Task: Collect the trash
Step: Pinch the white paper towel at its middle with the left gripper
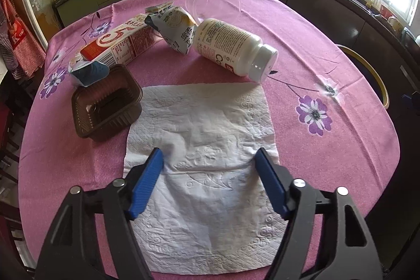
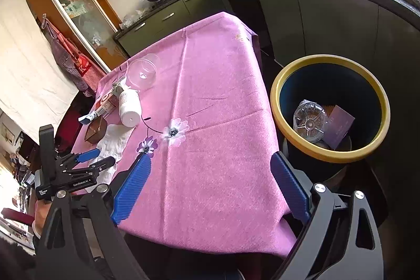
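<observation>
White napkin (image 1: 204, 148) flat; bottle (image 1: 233, 49), cartons (image 1: 118, 46) toppled.

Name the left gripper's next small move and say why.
Probably lower the left gripper and close on the white napkin: its fingers stand open, straddling the flat sheet, holding nothing. The bin waits beside the table, already holding trash.

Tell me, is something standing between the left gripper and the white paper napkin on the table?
Nothing visible does. The left gripper is open, its fingers spread directly over the white paper napkin. The brown plastic tray overlaps only the napkin's far left corner, and the white bottle lies beyond its far edge.
</observation>
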Action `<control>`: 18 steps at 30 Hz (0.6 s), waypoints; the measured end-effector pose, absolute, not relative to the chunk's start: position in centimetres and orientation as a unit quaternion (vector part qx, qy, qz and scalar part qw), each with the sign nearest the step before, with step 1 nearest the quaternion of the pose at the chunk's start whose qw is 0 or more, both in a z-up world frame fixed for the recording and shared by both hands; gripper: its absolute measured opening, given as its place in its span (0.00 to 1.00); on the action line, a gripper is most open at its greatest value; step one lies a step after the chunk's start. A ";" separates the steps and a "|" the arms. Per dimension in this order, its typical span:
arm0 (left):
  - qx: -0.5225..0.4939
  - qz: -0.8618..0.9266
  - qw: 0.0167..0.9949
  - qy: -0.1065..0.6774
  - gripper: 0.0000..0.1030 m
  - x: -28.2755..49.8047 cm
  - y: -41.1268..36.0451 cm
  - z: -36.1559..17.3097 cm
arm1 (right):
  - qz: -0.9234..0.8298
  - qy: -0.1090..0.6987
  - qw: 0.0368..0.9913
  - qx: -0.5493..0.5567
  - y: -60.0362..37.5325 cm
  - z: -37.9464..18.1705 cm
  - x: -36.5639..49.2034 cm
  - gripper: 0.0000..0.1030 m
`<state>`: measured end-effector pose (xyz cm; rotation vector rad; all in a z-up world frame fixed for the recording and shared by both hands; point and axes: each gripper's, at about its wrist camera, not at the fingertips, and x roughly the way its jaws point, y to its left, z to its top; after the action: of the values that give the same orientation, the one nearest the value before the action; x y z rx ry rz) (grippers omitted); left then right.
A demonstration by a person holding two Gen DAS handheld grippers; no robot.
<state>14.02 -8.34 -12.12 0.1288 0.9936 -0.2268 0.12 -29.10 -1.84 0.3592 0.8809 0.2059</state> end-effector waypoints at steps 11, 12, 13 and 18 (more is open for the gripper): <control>0.032 -0.132 0.868 0.477 0.02 14.2 -7.7 -11.8 | 0.104 0.422 0.881 0.186 -29.7 -2.0 0.0 0.89; 0.033 -0.133 0.869 0.476 0.01 14.2 -7.7 -11.8 | 0.105 0.423 0.881 0.186 -29.8 -2.0 0.0 0.89; 0.032 -0.135 0.868 0.476 0.01 14.1 -7.7 -11.8 | 0.105 0.423 0.880 0.187 -29.8 -2.0 0.0 0.89; 0.026 -0.145 0.874 0.463 0.01 13.4 -7.3 -10.7 | 0.109 0.421 0.881 0.187 -29.7 -1.9 0.0 0.89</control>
<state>13.35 -7.32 -10.65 0.0546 0.9662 -0.3036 0.02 -29.65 -1.89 0.3894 0.8780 0.2278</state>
